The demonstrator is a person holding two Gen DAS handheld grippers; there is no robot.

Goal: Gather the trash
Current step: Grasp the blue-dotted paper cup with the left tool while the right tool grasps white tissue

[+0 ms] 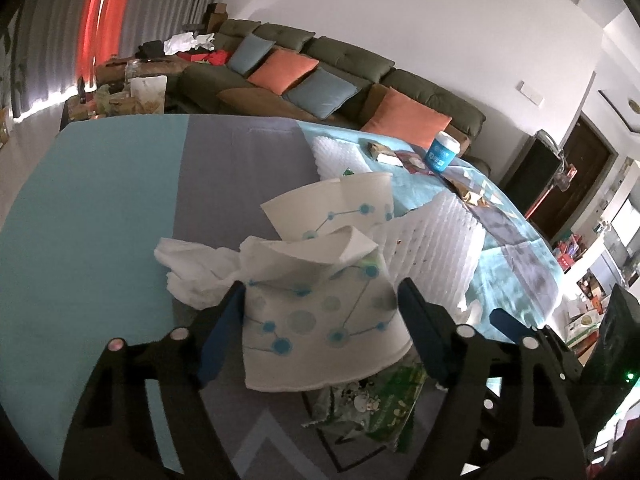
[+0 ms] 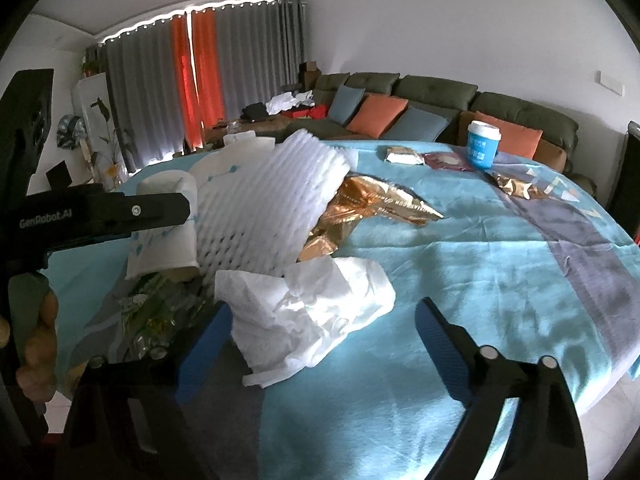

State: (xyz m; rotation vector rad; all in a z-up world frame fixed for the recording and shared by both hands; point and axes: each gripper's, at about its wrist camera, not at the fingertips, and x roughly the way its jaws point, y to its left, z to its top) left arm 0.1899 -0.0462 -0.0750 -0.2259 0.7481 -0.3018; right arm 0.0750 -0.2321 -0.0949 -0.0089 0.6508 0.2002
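A crumpled white paper cup with blue dots [image 1: 320, 320] sits between the open fingers of my left gripper [image 1: 320, 328], on the tablecloth; it also shows in the right wrist view [image 2: 164, 236]. A second such cup [image 1: 340, 204] lies behind it. A crumpled white tissue [image 1: 192, 276] lies to its left. A green snack wrapper [image 1: 372, 408] lies under it. In the right wrist view my right gripper [image 2: 324, 344] is open around a wad of white tissue [image 2: 316, 312]. White foam netting [image 2: 272, 204] and a gold foil wrapper [image 2: 360, 208] lie behind it.
A blue-and-white cup [image 2: 482, 144] and small wrappers [image 2: 404, 156] stand at the table's far side. The teal and grey tablecloth [image 2: 480, 280] covers the table. A green sofa with cushions [image 2: 400, 116] stands beyond. My left gripper's body [image 2: 100, 212] is at the left.
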